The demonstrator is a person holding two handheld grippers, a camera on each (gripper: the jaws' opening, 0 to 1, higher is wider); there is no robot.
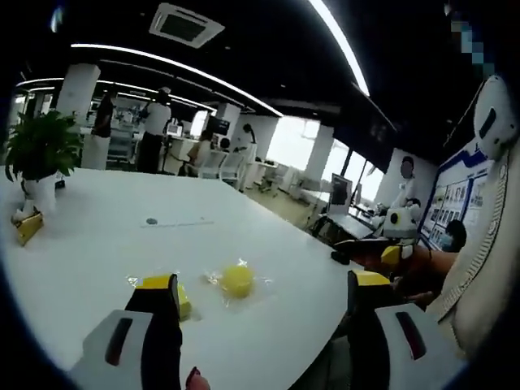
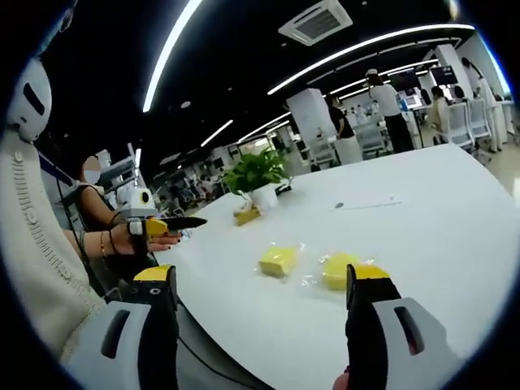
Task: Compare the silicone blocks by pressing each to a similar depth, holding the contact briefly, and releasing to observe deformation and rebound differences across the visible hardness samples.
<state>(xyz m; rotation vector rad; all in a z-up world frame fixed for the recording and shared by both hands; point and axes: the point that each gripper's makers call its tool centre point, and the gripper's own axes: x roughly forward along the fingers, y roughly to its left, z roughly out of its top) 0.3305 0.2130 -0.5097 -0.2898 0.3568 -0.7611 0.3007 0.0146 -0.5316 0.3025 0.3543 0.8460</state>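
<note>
Approach step, no press yet. Left gripper (image 1: 264, 305) and right gripper (image 2: 264, 296) both wide open, empty, above white table (image 2: 439, 203). Square silicone block (image 2: 278, 260) and round silicone block (image 2: 341, 270) lie bagged, side by side. Next: lower onto one.

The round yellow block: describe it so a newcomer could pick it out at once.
Start at the big white table and go to the edge nearest the grippers, where two yellow samples lie side by side in clear wrappers. The round yellow block is the disc-shaped one. Its neighbour, the square yellow block, has straight edges and corners.
</note>
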